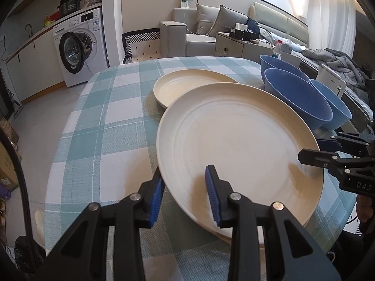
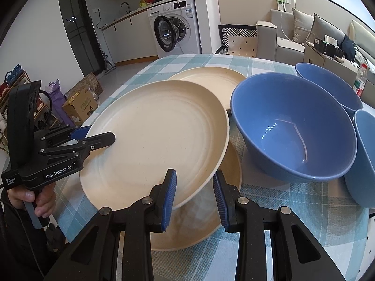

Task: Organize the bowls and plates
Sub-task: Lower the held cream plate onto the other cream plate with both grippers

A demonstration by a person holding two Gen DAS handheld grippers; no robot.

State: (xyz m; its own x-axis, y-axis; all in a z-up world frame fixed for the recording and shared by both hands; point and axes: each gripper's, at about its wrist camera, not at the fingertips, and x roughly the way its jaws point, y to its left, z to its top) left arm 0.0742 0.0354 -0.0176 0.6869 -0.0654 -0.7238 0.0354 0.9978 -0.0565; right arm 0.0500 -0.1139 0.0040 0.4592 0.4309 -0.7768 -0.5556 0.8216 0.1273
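While both tilt downward, left claw [image 1: 187, 194], right claw [image 2: 194, 199] grip plate [image 2: 154, 135].

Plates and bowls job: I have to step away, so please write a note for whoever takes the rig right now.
Left claw and right claw: both shut on the rim of the lifted plate, which is tilted in the air.
Second plate lies on the table right below it; third plate lies farther back. Three blue bowls stand unstacked on the right.
Done: nothing stacked yet.
Left: probably lower the plate onto the second, add the third, nest the bowls.
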